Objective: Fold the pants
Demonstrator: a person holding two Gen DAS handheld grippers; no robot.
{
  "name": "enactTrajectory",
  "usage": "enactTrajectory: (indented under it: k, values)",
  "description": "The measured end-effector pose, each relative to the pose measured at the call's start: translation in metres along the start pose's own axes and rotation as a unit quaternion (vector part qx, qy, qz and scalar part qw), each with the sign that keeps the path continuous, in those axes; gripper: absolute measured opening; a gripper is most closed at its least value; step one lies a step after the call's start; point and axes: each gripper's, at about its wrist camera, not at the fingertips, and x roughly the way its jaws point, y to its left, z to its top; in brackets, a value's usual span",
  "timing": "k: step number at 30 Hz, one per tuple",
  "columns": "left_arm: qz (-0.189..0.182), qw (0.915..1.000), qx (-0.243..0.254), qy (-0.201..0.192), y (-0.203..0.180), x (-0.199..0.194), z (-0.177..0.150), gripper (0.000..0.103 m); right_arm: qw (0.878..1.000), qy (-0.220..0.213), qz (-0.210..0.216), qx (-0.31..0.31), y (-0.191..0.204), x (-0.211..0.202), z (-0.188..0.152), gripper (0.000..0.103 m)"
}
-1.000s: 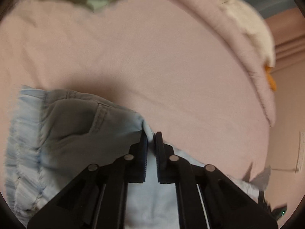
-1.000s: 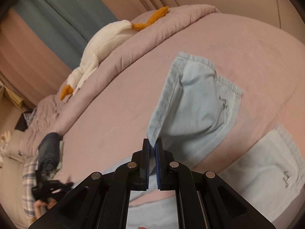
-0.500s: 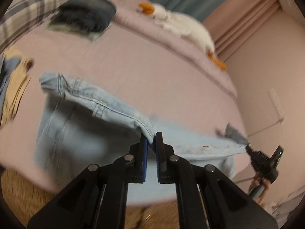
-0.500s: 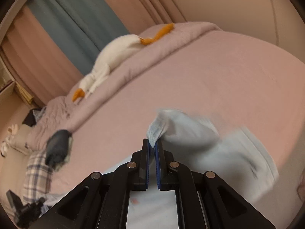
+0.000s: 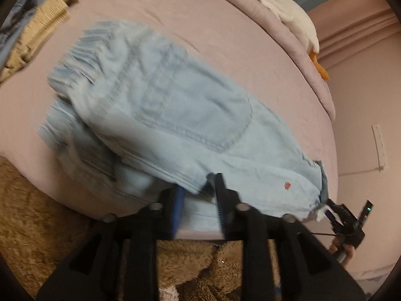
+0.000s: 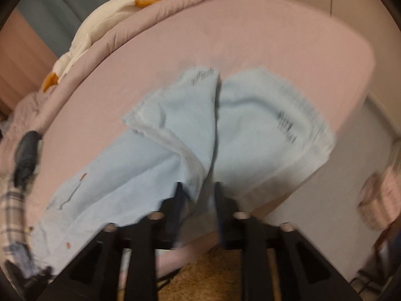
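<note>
Light blue denim pants [image 5: 175,105] lie folded lengthwise on the pink bed [image 5: 225,32], waistband at the upper left, back pocket facing up. My left gripper [image 5: 198,195] is open at the near edge of the pants, the fabric edge lying between its fingers. In the right wrist view the two leg ends [image 6: 250,125] lie side by side near the bed's corner. My right gripper [image 6: 198,200] is open, with the hem edge between its fingers. The right gripper also shows in the left wrist view [image 5: 343,220], at the hem end.
A white plush goose [image 5: 288,17] lies on the rolled pink quilt at the bed's far side. Folded clothes [image 5: 32,32] sit at the upper left. A brown shaggy rug [image 5: 37,213] covers the floor below the bed edge. The bed's corner [image 6: 361,57] is to the right.
Both grippers carried the pants' edge over and toward the near bed edge, laying one half over the other. Both then opened and released the fabric.
</note>
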Motion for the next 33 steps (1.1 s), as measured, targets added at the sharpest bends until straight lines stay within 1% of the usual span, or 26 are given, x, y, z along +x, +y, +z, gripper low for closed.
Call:
enactTrajectory:
  k: [1,2,3,5,7,10,11,12,13,14,15,17,19,20,21,22,23,24,26,27,30,32,33]
  values:
    - [0.003,1.0,-0.001,-0.009,0.001,-0.002,-0.002,0.039,1.0,-0.018,-0.017,-0.01,0.005,-0.006,0.006,0.06]
    - [0.006,0.9998,-0.005,-0.017,0.003,-0.004,0.0,0.045,0.999,-0.027,-0.021,-0.019,0.008,-0.006,0.009,0.06]
    - [0.006,0.9997,-0.009,-0.019,0.005,-0.004,0.002,0.047,0.999,-0.031,-0.021,-0.027,0.011,-0.004,0.014,0.06]
    - [0.005,0.9998,-0.017,-0.013,0.01,-0.002,0.008,0.047,0.999,-0.023,-0.019,-0.046,0.023,0.008,0.024,0.06]
    - [-0.002,0.9996,-0.023,-0.013,0.012,-0.004,0.012,0.047,0.998,-0.007,-0.017,-0.067,0.037,0.028,0.032,0.06]
    - [-0.004,0.9993,-0.024,-0.03,0.015,-0.005,0.021,0.047,0.995,0.013,-0.025,-0.095,0.055,0.058,0.039,0.06]
    - [-0.004,0.999,-0.027,-0.035,0.016,-0.004,0.023,0.046,0.995,0.017,-0.026,-0.099,0.06,0.07,0.042,0.058]
    - [-0.005,0.9985,-0.036,-0.041,0.02,-0.001,0.027,0.042,0.994,0.015,-0.033,-0.1,0.064,0.078,0.045,0.044]
    - [0.002,0.9984,-0.04,-0.041,0.021,0.003,0.03,0.033,0.993,0.01,-0.051,-0.105,0.067,0.087,0.052,0.015]
    - [0.009,0.9985,-0.04,-0.036,0.022,0.005,0.032,0.024,0.993,0.008,-0.06,-0.103,0.07,0.09,0.059,0.011]
    - [0.009,0.9987,-0.04,-0.028,0.023,0.007,0.036,0.021,0.994,0.004,-0.061,-0.094,0.07,0.092,0.067,0.011]
    - [-0.006,0.9983,-0.047,-0.033,0.02,-0.001,0.041,0.019,0.998,-0.017,-0.026,-0.062,0.063,0.078,0.088,0.011]
    - [-0.02,0.9977,-0.035,-0.054,0.018,-0.025,0.039,0.019,0.997,-0.066,0.013,-0.028,0.049,0.04,0.106,0.011]
    - [-0.023,0.9974,-0.029,-0.062,0.017,-0.034,0.038,0.019,0.995,-0.1,0.03,-0.005,0.037,0.016,0.113,0.011]
    - [-0.028,0.9971,-0.022,-0.067,0.017,-0.043,0.036,0.019,0.992,-0.122,0.04,0.016,0.023,-0.004,0.116,0.011]
    - [-0.028,0.9973,-0.015,-0.067,0.016,-0.049,0.034,0.019,0.987,-0.14,0.062,0.042,0.005,-0.023,0.117,0.011]
    - [-0.019,0.998,-0.006,-0.059,0.015,-0.052,0.032,0.019,0.984,-0.15,0.071,0.059,-0.008,-0.031,0.114,0.007]
    - [-0.015,0.9987,0.002,-0.049,0.014,-0.05,0.03,0.019,0.983,-0.154,0.061,0.075,-0.023,-0.038,0.108,0.006]
    - [0.004,0.9996,0.017,-0.022,0.016,-0.042,0.02,0.019,0.985,-0.14,0.041,0.096,-0.045,-0.031,0.093,0.006]
    - [0.027,0.9992,0.027,-0.009,0.016,-0.034,0.015,0.019,0.987,-0.119,0.03,0.103,-0.054,-0.02,0.083,0.006]
    - [0.054,0.9981,0.024,0.019,0.023,-0.015,0.01,0.02,0.991,-0.053,-0.005,0.119,-0.073,0.019,0.057,0.006]
    - [0.065,0.9974,0.017,0.026,0.028,-0.006,0.007,0.022,0.99,-0.021,-0.006,0.142,-0.085,0.04,0.046,0.006]
    - [0.068,0.9972,0.017,0.026,0.028,-0.004,0.007,0.023,0.989,-0.017,0.001,0.149,-0.09,0.046,0.044,0.006]
